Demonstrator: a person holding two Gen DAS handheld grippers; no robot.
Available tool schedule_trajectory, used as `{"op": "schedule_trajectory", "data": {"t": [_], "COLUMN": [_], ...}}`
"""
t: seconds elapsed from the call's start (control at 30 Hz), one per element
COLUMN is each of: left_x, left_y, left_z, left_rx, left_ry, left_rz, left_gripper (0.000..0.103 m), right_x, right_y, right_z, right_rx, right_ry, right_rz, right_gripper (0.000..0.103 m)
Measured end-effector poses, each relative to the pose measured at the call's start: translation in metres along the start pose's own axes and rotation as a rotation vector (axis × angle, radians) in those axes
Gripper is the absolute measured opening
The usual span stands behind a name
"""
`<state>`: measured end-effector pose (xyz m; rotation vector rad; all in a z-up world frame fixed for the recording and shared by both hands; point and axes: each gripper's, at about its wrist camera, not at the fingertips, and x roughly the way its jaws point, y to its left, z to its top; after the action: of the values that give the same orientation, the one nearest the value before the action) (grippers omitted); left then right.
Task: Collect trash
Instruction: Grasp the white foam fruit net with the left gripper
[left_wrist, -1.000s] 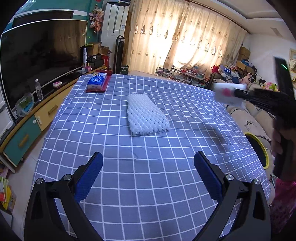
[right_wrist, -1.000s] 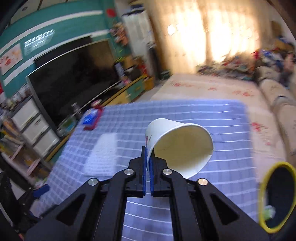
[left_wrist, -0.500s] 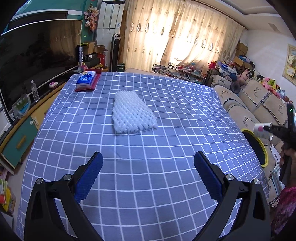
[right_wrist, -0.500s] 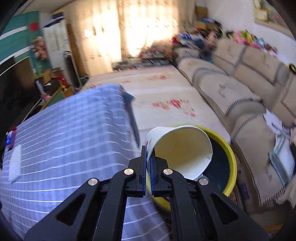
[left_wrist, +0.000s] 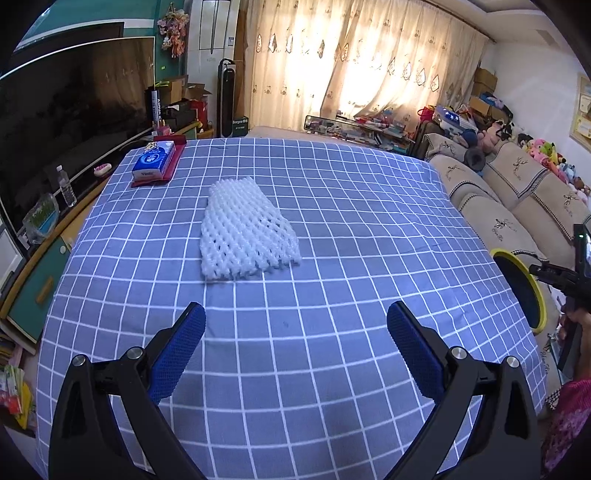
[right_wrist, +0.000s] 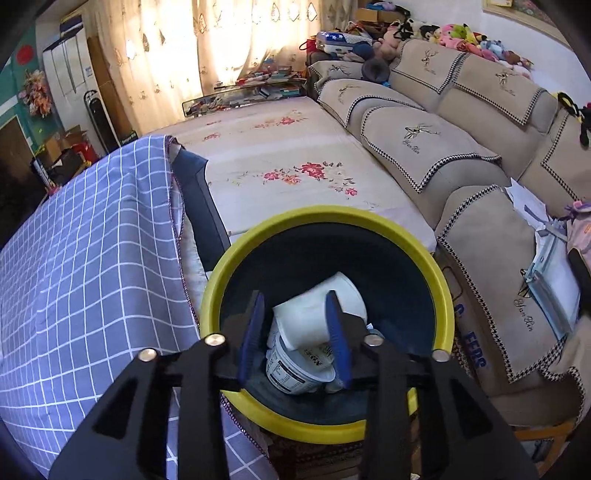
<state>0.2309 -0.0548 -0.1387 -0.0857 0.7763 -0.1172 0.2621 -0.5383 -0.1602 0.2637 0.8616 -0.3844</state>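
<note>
The left gripper (left_wrist: 295, 325) hangs over the checked tablecloth (left_wrist: 332, 206) with its blue pads (left_wrist: 177, 347) spread wide and nothing between them. Straight ahead of the fingertips, well apart from them, lies the white foam net (left_wrist: 245, 230), flat on the cloth. Further ahead and off to the left of the tool sits a blue tissue pack (left_wrist: 154, 159) on a red tray (left_wrist: 173, 162). Far to the right of the tool, past the cloth's edge, there's the yellow rim of the bin (left_wrist: 532, 280), and the other gripper's black frame is poised beside it.

Over to the right wrist view: the right gripper (right_wrist: 295, 336) points down into the yellow-rimmed bin (right_wrist: 325, 218), jaws opening, pads at a moderate gap. The white paper cup (right_wrist: 317, 310) shows between the fingers but lower down, inside the bin, tipped on its side atop a printed plastic tub (right_wrist: 295, 373); the pads are not pressing on it. To the left of the tool the checked cloth drapes down; to the right and ahead runs a beige sofa (right_wrist: 436, 147).
</note>
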Motion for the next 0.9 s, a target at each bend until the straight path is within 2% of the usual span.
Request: {"op": "schedule_trajectory", "data": {"t": [0.17,0.5,0.7,0.8,0.9], "left_x": [0.017,0.077,0.119,0.133,0.142], "left_y": [0.002,0.009,0.025,0.03,0.031], "left_z": [0.016,0.047,0.067,0.076,0.083], "left_rx": [0.007,0.005,-0.048,-0.048,-0.044], "left_ry": [0.016,0.079,0.146,0.157,0.167], "left_rz": [0.036,0.125,0.148,0.183,0.187], "left_gripper": [0.097,0.097,0.097,0.097,0.097], "right_x": [-0.009,-0.018,-0.014,-0.011,-0.007], "right_y": [0.0,-0.003,-0.008,-0.01,-0.013], "right_z": [0.002,0.005,0.002,0.0,0.001], "right_rx": [0.02,0.039,0.053,0.058,0.065], "right_ry": [-0.023,-0.049,-0.045,-0.039,-0.035], "right_rz": [0.027,0.079,0.093,0.098,0.107], "right_gripper": [0.043,0.047,0.048,0.048,0.048]}}
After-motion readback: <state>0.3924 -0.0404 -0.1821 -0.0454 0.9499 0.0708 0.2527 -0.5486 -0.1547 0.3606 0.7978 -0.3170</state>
